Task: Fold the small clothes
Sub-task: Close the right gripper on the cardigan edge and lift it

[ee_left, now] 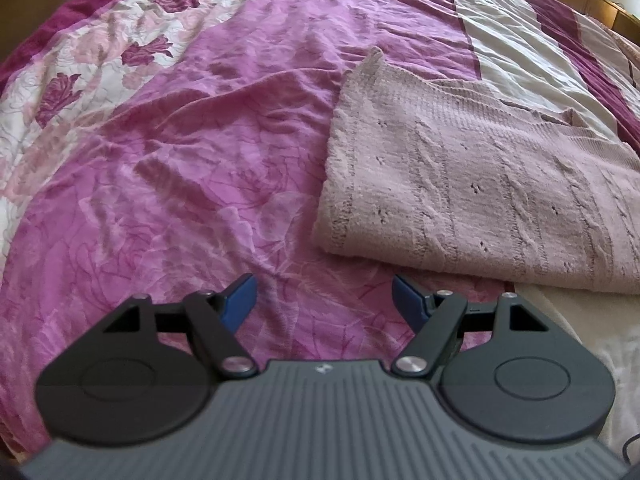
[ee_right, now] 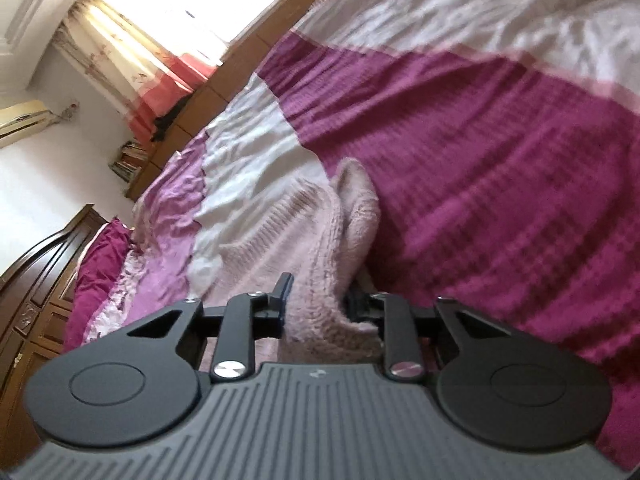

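- You are clamping the right gripper point(ee_right: 320, 304) on a bunched edge of the pale pink knitted sweater point(ee_right: 320, 248); the knit is filling the gap between the jaws and spilling back toward the gripper's body, so the hold looks firm.
- That bunch appears to be the edge you are meaning to carry over for a fold; gripping it low and near the bedspread is keeping the rest of the garment flat.
- You are holding the left gripper point(ee_left: 323, 300) with its jaws wide and nothing between them, hovering over bare bedspread just beside the sweater's near left corner. It is likely waiting to pin or lift that side.
- The sweater point(ee_left: 480, 184) is lying on the bed, already doubled at its near edge, with a ribbed part showing at the far right.
- The pink and magenta rose-patterned bedspread point(ee_left: 180, 168) is lying creased and soft under the work, so expect the knit to drag on it.
- Beyond the bed, a bright curtained window point(ee_right: 180, 8), a wall air conditioner point(ee_right: 20, 120) and dark carved wooden furniture point(ee_right: 36, 276) are standing well apart from the work.
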Motion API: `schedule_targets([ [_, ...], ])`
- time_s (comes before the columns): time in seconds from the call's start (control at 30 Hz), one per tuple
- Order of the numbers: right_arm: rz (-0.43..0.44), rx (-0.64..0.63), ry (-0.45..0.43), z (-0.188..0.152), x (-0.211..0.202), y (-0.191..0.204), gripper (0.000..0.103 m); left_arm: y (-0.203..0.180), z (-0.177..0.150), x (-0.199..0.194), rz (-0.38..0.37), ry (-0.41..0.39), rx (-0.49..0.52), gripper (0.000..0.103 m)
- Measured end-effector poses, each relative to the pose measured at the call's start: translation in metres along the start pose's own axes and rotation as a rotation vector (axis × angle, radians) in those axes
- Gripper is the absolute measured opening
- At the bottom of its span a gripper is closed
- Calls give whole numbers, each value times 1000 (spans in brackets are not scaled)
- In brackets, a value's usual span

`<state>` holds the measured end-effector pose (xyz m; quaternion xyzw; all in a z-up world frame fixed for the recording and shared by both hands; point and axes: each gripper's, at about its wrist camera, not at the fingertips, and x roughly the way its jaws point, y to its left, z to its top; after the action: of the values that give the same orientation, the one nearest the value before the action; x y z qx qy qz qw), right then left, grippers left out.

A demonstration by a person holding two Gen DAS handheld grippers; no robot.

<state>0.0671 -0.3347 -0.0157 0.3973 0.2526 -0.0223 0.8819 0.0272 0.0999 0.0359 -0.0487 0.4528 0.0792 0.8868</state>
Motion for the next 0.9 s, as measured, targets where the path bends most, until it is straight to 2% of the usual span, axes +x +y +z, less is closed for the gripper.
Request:
schedule_targets([
  [0.3, 105, -89, -19, 10, -11, 49, 26, 7, 7, -3, 4, -11, 4, 76],
  [0.53, 133, -181, -3, 9, -15, 88, 25, 14, 9, -4, 8, -12, -8, 76],
  [0.9, 252, -55, 1, 3, -16, 125, 23, 22, 11, 1, 2, -7, -20, 76],
])
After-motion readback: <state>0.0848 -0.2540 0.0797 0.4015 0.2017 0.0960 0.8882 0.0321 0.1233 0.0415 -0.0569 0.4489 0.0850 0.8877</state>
